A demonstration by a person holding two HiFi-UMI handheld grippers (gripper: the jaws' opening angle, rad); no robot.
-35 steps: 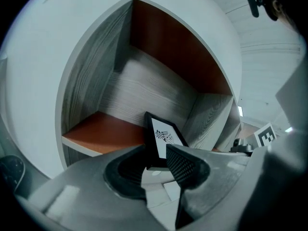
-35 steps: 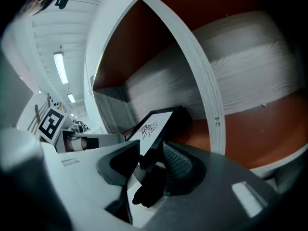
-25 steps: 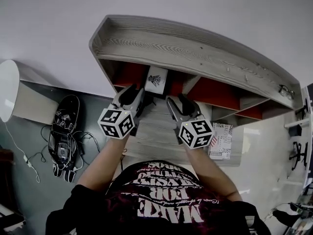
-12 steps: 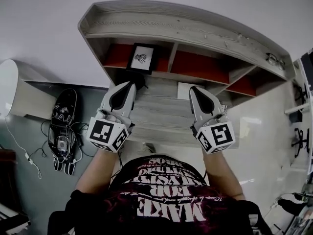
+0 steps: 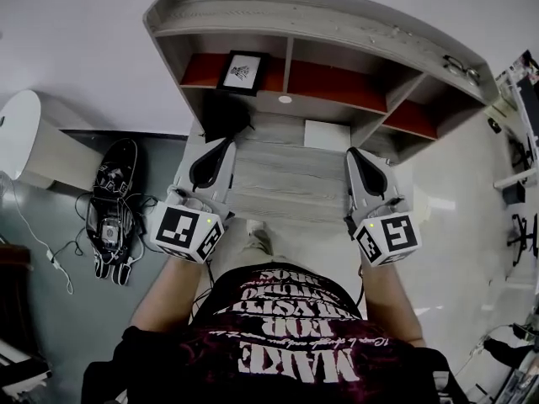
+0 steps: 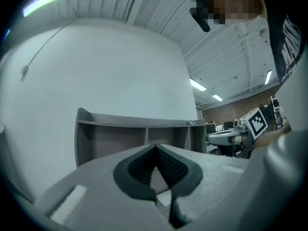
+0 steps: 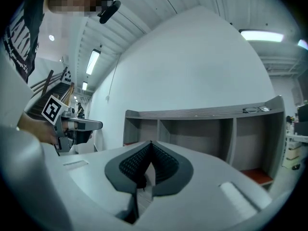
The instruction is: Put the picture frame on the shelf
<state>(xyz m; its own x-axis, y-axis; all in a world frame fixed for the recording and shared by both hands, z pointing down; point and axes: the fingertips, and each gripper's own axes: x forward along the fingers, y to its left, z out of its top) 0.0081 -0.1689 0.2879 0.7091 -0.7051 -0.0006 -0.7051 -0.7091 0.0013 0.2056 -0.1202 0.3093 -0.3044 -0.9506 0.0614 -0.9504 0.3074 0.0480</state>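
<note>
Picture frame [image 5: 242,72] stands in the upper-left compartment of the shelf [image 5: 337,22], top centre of the head view. It looks propped against the back, but I can't tell how firmly. Placement looks done. Left gripper [image 5: 226,145] and right gripper [image 5: 354,152] sit lower in the frame, well apart from it, over the grey wood surface [image 5: 278,179]. Both gripper views show each pair of jaws pressed together with nothing between them.

Risks: the frame is only resting, so a knock to the shelf or a gripper swinging into that bay could tip it forward or slide its foot out. Glasses [image 5: 459,64] on the shelf top, upper right, could get brushed off too.
</note>
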